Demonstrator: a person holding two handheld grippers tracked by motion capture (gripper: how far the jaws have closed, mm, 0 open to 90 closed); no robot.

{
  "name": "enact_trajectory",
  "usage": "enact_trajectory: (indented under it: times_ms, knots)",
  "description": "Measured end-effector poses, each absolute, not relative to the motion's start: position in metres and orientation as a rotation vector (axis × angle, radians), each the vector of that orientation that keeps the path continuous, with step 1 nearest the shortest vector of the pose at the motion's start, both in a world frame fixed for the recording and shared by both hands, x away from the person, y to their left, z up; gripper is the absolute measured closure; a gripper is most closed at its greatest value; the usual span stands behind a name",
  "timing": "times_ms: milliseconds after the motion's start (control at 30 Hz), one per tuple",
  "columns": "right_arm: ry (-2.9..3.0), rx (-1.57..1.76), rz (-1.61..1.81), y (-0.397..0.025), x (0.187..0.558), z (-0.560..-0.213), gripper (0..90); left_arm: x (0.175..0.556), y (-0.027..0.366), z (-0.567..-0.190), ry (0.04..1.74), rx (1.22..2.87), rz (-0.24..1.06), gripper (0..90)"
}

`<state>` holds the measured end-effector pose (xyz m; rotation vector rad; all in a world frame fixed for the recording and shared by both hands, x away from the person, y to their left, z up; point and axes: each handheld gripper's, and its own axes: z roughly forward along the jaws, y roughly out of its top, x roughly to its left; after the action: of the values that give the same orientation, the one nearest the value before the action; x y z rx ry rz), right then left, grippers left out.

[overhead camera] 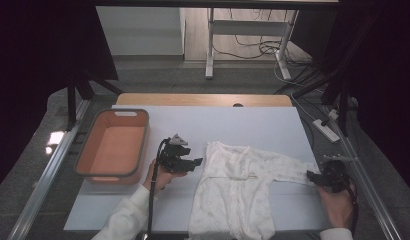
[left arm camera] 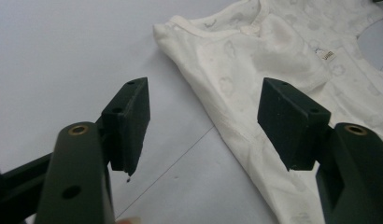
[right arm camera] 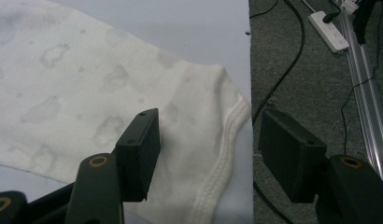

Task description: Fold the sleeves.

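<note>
Romper [overhead camera: 238,187], one, soft cream knit with faint cloud print, flat on white table [overhead camera: 253,125].
Two grippers: left gripper [overhead camera: 195,162] jaws wide beside its shoulder; right gripper [overhead camera: 311,174] jaws wide at ribbed sleeve cuff [right arm camera: 227,140]. One orange rounded-rectangular bin [overhead camera: 113,147].

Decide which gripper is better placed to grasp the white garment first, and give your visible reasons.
Probably the right gripper: its open jaws already straddle the sleeve cuff at the table edge. The left gripper, also open, sits beside the garment.

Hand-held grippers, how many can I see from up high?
2. The left hand-held gripper is open beside the white baby garment, near the orange basket. The right hand-held gripper is open at the garment's sleeve end.
</note>
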<state>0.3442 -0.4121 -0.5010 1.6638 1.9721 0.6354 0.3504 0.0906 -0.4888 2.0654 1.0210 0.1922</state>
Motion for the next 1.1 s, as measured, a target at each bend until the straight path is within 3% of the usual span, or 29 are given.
enact_trajectory:
  times_ms: [167, 333, 367, 433, 467, 500, 567, 1100]
  knots:
    - [1.965, 1.686, 0.644, -0.414, 0.344, -0.502, 41.1, 0.351, 0.09, -0.489, 1.02, 2.067, 0.189, 34.9]
    - [1.975, 1.689, 0.658, -0.414, 0.345, -0.502, 49.9, 0.351, 0.09, -0.489, 1.02, 2.067, 0.189, 34.9]
    - [1.991, 1.681, 0.668, -0.413, 0.345, -0.501, 57.7, 0.351, 0.09, -0.489, 1.02, 2.067, 0.189, 34.9]
    - [1.996, 1.681, 0.671, -0.412, 0.344, -0.501, 60.9, 0.351, 0.09, -0.489, 1.021, 2.068, 0.189, 34.9]
    - [2.011, 1.68, 0.681, -0.411, 0.344, -0.5, 70.7, 0.351, 0.09, -0.489, 1.02, 2.069, 0.189, 34.9]
    - [2.011, 1.68, 0.681, -0.411, 0.344, -0.5, 70.7, 0.351, 0.09, -0.489, 1.02, 2.069, 0.19, 34.9]
    - [2.036, 1.67, 0.692, -0.411, 0.344, -0.5, 82.8, 0.351, 0.09, -0.489, 1.02, 2.07, 0.19, 34.9]
    - [2.05, 1.557, 0.753, -0.394, 0.34, -0.482, 85.4, 0.351, 0.091, -0.489, 1.021, 2.071, 0.193, 34.9]
